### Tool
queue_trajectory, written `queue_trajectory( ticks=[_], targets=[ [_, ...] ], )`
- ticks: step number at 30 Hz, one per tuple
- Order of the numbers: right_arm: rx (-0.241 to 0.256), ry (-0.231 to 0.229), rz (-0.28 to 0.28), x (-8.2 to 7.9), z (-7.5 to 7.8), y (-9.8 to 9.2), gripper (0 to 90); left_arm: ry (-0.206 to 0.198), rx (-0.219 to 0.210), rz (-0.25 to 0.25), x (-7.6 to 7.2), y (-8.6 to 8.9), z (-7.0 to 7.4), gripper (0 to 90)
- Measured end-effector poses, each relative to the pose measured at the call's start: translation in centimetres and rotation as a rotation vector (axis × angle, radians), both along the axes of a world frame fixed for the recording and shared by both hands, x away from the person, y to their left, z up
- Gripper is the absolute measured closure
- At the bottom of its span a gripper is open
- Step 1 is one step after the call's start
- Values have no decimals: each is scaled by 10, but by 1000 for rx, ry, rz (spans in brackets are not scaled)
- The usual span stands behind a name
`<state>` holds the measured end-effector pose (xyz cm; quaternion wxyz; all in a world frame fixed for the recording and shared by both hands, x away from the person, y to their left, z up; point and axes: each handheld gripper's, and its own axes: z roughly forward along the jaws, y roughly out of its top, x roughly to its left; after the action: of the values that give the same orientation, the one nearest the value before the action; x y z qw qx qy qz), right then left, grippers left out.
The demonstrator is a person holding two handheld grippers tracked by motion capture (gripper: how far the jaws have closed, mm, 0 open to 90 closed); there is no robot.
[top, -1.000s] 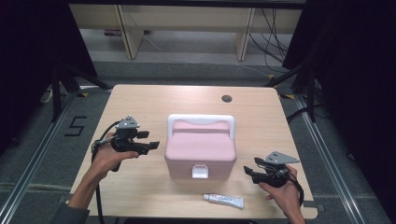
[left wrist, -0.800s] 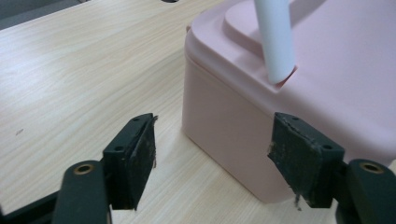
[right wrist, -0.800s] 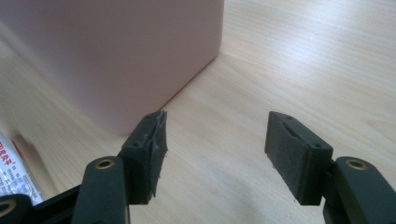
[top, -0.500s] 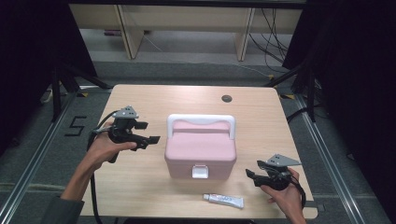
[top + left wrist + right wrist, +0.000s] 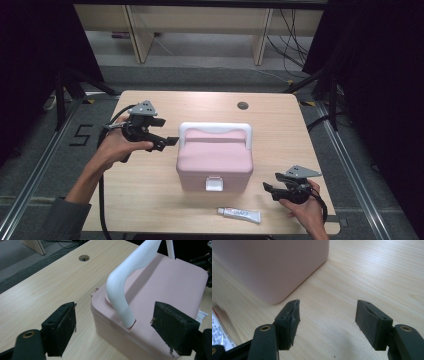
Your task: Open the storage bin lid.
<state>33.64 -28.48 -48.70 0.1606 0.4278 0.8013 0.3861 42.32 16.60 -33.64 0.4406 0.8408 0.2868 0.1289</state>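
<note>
Tube [image 5: 239, 214] of ointment or paste, white, lying flat near the front edge of the table [image 5: 150, 200], label too small to read. Just right of it, the right gripper [image 5: 268, 189] held low over the wood in the person's right hand [image 5: 302, 207], jaws spread wide with nothing between them; in the right gripper view bare tabletop shows in the gap and the box's rounded lower corner sits a little beyond the left jaw, apart from it.

Pink box [image 5: 215, 157] mid-table, lid shut, white latch [image 5: 214, 183] on the front face toward the person. White handle [image 5: 216, 131] standing upright over the lid's far half.

Left gripper [image 5: 171, 142] level with the box's left end, raised off the table, held in the left hand [image 5: 116, 147]. Jaws apart, holding nothing. In the left gripper view they flank the near post of the handle [image 5: 120, 300] where it enters the lid; whether they have reached it or sit short of it I can't quite judge, though neither pad looks to be touching.

Farther back, a round cable hole [image 5: 243, 105] in the tabletop.
</note>
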Motion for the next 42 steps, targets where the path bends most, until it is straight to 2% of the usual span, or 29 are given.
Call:
queue_trajectory(
  ticks=[1,3,5,6,7,8,9,10,11,12,14,16,20,22,25,29,30,31,35,36,37,38,39,41,42],
  targets=[
    [-1,1,0,0,0,0,372,-1,20,-14,2,0,1,191],
    [-20,-19,11,1,1,-1,371,1,21,-15,3,-3,2,193],
    [-9,-23,14,1,0,0,370,1,13,-13,5,-7,3,192],
    [-15,-28,15,1,-1,0,370,-1,33,-29,7,-7,4,192],
    [-15,-23,15,1,-1,0,370,5,20,-28,7,-9,4,192],
    [-14,-19,15,1,-1,0,370,-1,42,-36,9,-9,6,193],
    [-21,-19,13,1,-1,0,370,1,44,-42,10,-11,6,195],
    [-2,0,2,0,-1,1,370,0,54,-42,11,-13,7,197],
    [-4,1,0,0,-1,0,369,3,46,-39,12,-15,7,198],
    [-2,4,0,0,-1,0,369,1,70,-56,13,-16,8,199],
    [6,8,-1,0,-2,0,368,0,85,-74,16,-21,9,204],
    [-7,-6,5,2,-2,-1,367,6,90,-83,17,-26,9,205],
    [-18,-1,8,2,-2,-1,367,8,146,-118,21,-33,12,217],
    [-12,-3,10,2,-3,-1,366,7,168,-129,23,-38,13,236],
    [-32,-11,16,3,-3,-2,366,13,209,-169,25,-44,15,268],
    [-28,-4,15,3,-4,-2,366,18,213,-201,28,-52,17,316],
    [-29,-3,16,3,-4,-2,364,18,248,-219,30,-52,18,320],
    [-29,0,16,3,-4,-2,363,21,233,-202,31,-55,17,330],
    [-28,-1,26,3,-5,-2,362,26,271,-203,39,-57,15,400],
    [-12,19,17,2,-5,0,362,30,274,-200,40,-57,15,411],
    [-12,20,17,2,-5,0,362,33,288,-208,42,-57,14,419],
    [-12,20,18,2,-5,0,362,33,291,-214,43,-58,14,435],
    [-29,0,30,3,-5,-2,362,38,294,-220,44,-60,13,454],
    [-28,5,28,3,-5,-1,362,46,295,-223,45,-63,12,489],
    [-12,27,12,2,-5,0,362,48,287,-218,45,-66,10,506]
  ],
)
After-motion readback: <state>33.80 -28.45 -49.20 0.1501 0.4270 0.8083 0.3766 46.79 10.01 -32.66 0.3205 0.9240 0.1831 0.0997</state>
